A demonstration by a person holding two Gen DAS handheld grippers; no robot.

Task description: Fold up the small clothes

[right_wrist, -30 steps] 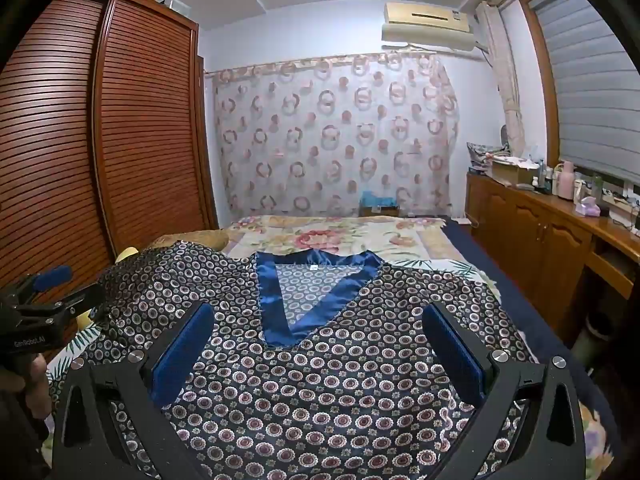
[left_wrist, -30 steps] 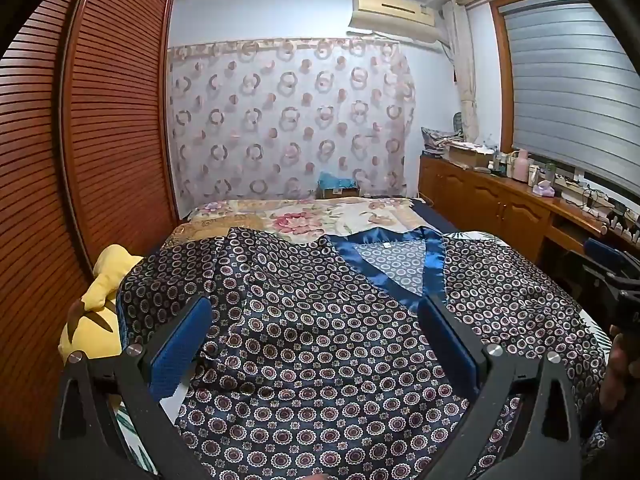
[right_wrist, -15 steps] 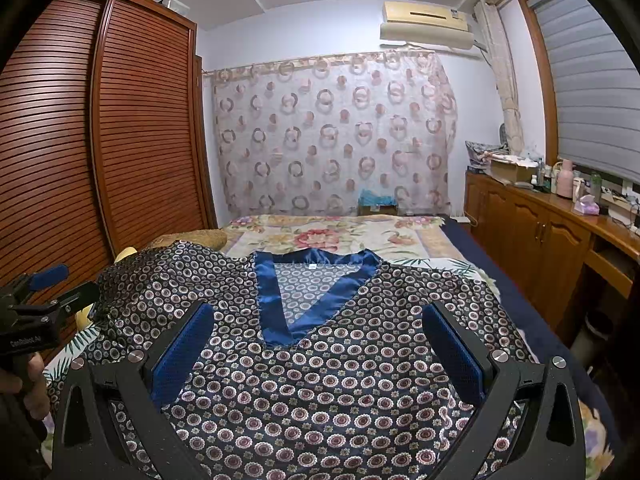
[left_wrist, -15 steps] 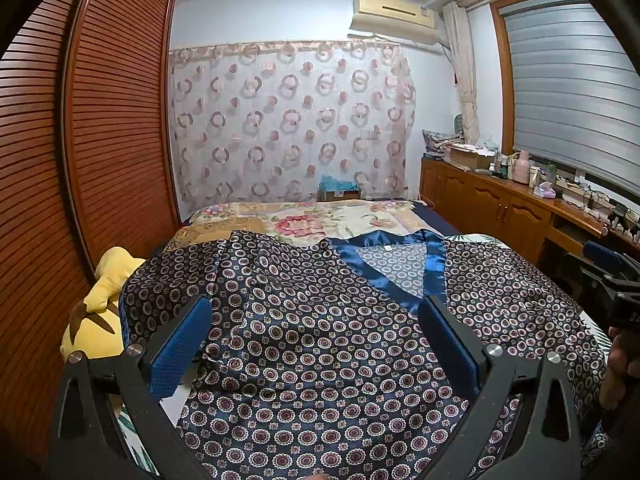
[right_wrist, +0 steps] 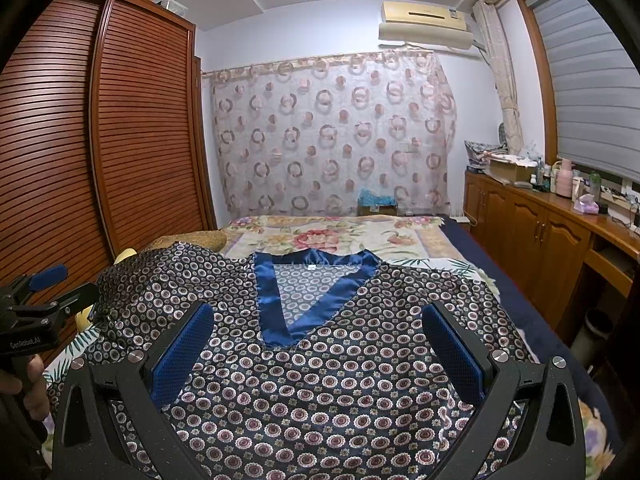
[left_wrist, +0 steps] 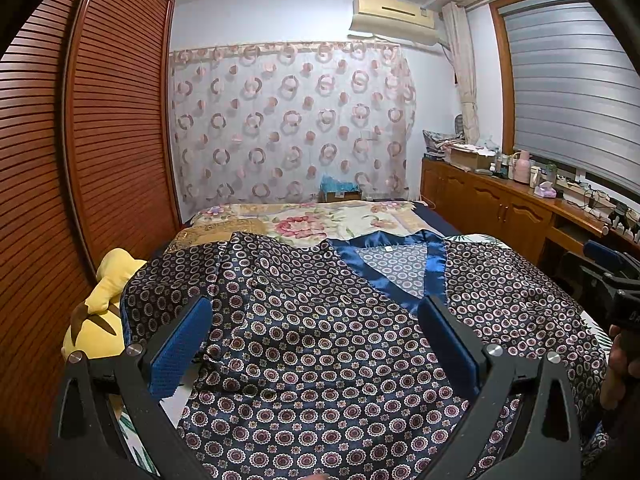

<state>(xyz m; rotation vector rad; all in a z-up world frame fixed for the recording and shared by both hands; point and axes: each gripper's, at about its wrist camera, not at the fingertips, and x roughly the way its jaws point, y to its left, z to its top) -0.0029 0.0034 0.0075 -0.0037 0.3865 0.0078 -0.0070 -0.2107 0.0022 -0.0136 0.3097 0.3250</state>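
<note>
Satin patterned top (left_wrist: pixel 320 340) flat on bed (left_wrist: pixel 304 220), spans under both grippers; left gripper (left_wrist: pixel 316 328) & right gripper (right_wrist: pixel 318 336) fingers spread wide, holding nothing.

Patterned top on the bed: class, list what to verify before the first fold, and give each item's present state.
1. Patterned top spread flat on the bed, neckline facing up: ok.
2. Left gripper jaws open, nothing held: ok.
3. Right gripper jaws open, nothing held: ok.
4. Sleeve on the wardrobe side lying smooth: not ok, it bunches over the yellow plush toy.
5. Opposite sleeve flat: ok.
6. Bottom hem straight: cannot tell, it is hidden below the jaws.
</note>
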